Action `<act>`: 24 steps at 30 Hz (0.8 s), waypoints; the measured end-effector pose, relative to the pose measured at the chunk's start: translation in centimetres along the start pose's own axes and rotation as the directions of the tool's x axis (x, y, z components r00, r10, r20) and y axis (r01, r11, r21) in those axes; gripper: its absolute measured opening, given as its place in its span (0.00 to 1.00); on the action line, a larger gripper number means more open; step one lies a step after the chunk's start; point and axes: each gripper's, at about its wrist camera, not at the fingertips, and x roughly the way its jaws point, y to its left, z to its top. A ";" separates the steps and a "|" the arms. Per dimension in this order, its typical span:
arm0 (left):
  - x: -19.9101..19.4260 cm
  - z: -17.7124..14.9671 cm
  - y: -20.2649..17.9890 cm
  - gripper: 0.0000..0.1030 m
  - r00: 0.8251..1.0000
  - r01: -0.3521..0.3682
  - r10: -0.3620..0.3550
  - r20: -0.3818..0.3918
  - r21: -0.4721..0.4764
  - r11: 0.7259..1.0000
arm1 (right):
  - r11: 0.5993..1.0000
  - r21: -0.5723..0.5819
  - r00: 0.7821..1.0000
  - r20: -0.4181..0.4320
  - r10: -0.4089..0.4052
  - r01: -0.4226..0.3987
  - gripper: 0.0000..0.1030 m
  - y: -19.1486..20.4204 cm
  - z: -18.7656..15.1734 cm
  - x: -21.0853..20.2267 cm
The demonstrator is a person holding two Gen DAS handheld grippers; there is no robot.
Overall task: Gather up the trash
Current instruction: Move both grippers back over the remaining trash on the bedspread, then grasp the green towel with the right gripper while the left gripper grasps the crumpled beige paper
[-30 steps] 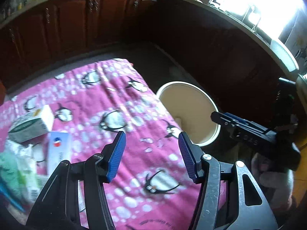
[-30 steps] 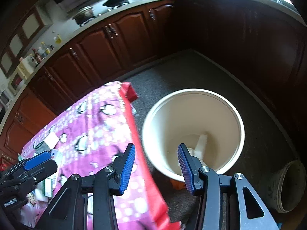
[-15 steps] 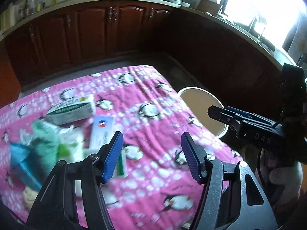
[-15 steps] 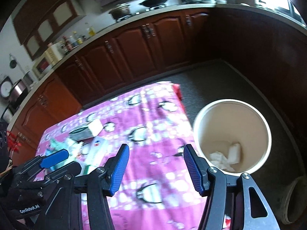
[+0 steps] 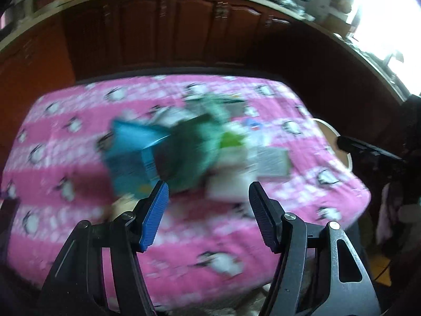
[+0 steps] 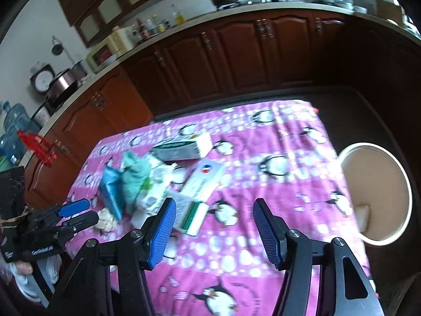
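Note:
A pile of trash lies on the pink penguin cloth (image 6: pixel 276 184): a blue packet (image 6: pixel 110 192), a green crumpled bag (image 6: pixel 134 176), a white-green box (image 6: pixel 184 146), a white carton (image 6: pixel 204 181), a small green-edged box (image 6: pixel 193 217) and a crumpled tissue (image 6: pixel 106 220). In the blurred left wrist view the blue packet (image 5: pixel 131 150) and green bag (image 5: pixel 194 147) lie just beyond my open, empty left gripper (image 5: pixel 208 216). My right gripper (image 6: pixel 214 229) is open and empty above the cloth, near the small box. The cream bin (image 6: pixel 376 192) stands right of the table, with white scraps inside.
Dark wooden cabinets (image 6: pixel 236 52) and a counter with pots and bottles ring the room. The left gripper (image 6: pixel 71 213) shows at the left of the right wrist view. Water jugs (image 6: pixel 15 129) stand far left. The bin rim (image 5: pixel 339 144) peeks past the table's right edge.
Both grippers have swung left, away from the bin and over the table. The trash pile now sits centred before the left gripper. Both stay open.

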 end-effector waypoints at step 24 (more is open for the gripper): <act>5.9 -1.8 7.5 0.61 0.992 -0.044 0.034 -0.119 -0.082 0.996 | 0.969 -0.220 0.978 -0.197 0.071 -0.115 0.59 11.6 4.0 13.5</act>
